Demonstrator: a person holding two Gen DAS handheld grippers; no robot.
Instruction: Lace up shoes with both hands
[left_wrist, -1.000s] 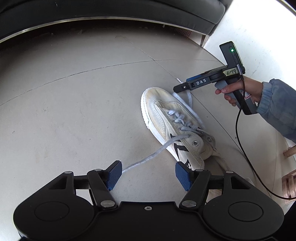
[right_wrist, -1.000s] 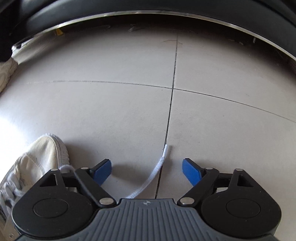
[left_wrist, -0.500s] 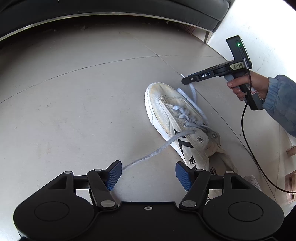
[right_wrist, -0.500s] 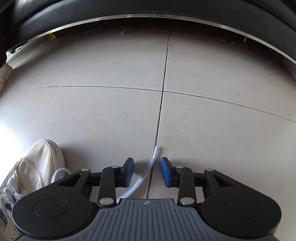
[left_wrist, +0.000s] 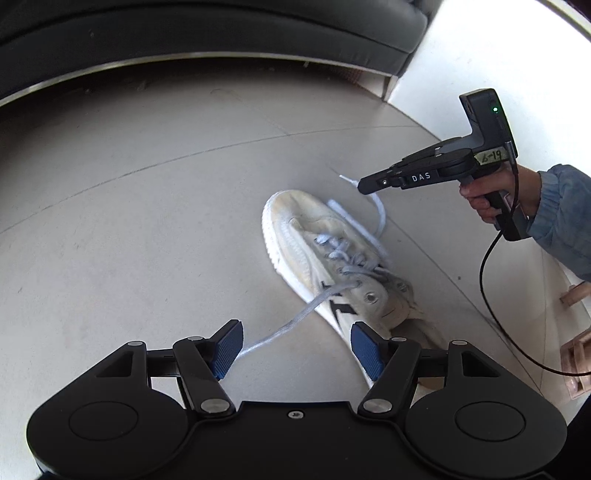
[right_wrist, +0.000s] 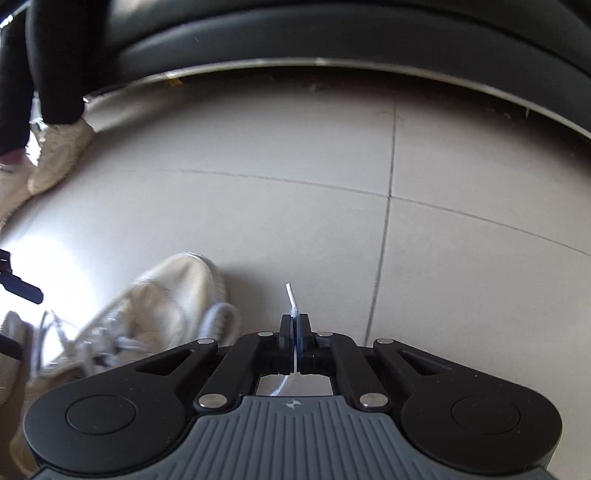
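A worn white sneaker (left_wrist: 325, 251) with pale laces lies on the tiled floor; the right wrist view shows it at the lower left (right_wrist: 173, 291). My right gripper (right_wrist: 294, 321) is shut on one lace end, whose stiff tip (right_wrist: 290, 291) sticks out past the pads. Seen from the left wrist, this gripper (left_wrist: 364, 184) hovers above the shoe's toe, and the lace (left_wrist: 380, 218) hangs from it in a loop. My left gripper (left_wrist: 295, 349) is open near the shoe's heel side. The other lace (left_wrist: 295, 321) runs from an eyelet across the floor to its left pad (left_wrist: 229, 349), not pinched.
A black sofa (left_wrist: 221, 33) with a metal base strip borders the far side of the floor. Wooden pieces (left_wrist: 576, 362) stand at the right edge. A person's legs and light shoes (right_wrist: 59, 155) stand at the far left. The right gripper's cable (left_wrist: 491, 295) dangles beside the sneaker.
My right gripper went from wide open to shut on the lace end, then rose and lifted it off the floor. The left gripper stayed open in nearly the same place.
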